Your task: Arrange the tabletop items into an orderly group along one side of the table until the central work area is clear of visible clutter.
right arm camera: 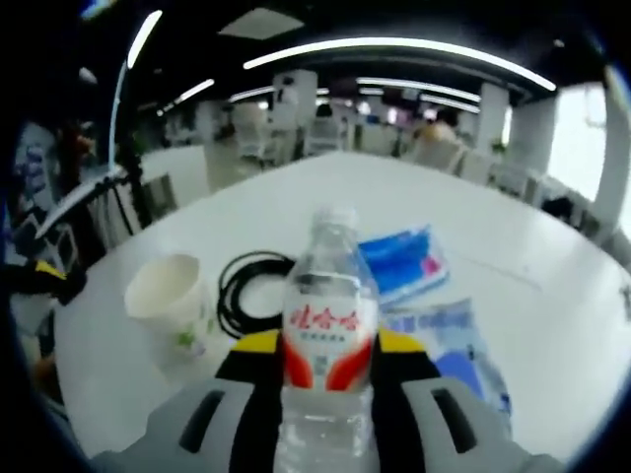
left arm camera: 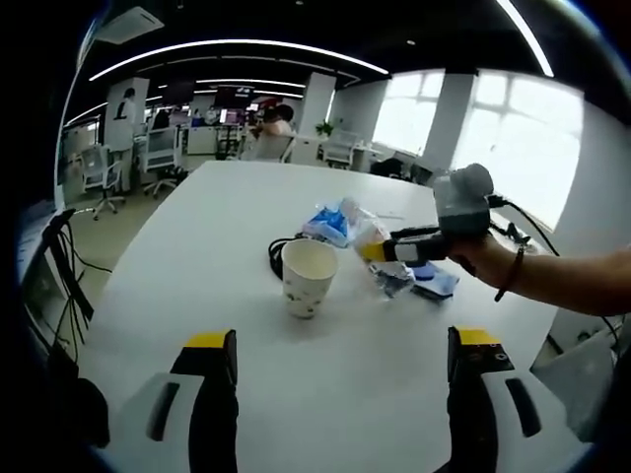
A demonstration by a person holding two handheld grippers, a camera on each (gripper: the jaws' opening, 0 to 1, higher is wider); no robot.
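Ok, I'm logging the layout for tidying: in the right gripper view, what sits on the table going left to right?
Paper cup → coiled black cable → water bottle, clamped in the right hand-held gripper → blue packets.

In the right gripper view, the clear plastic water bottle (right arm camera: pixel 329 335) stands between the jaws, the white paper cup (right arm camera: pixel 170 294) to its left, the coiled black cable (right arm camera: pixel 246 288) behind, on the white table (right arm camera: pixel 513 246).

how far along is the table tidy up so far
Early on. Nothing looks grouped along one side yet: the paper cup, black cable coil and blue packets sit mid-table. In hand: the right gripper is shut on the water bottle. The left gripper is open, holding nothing.
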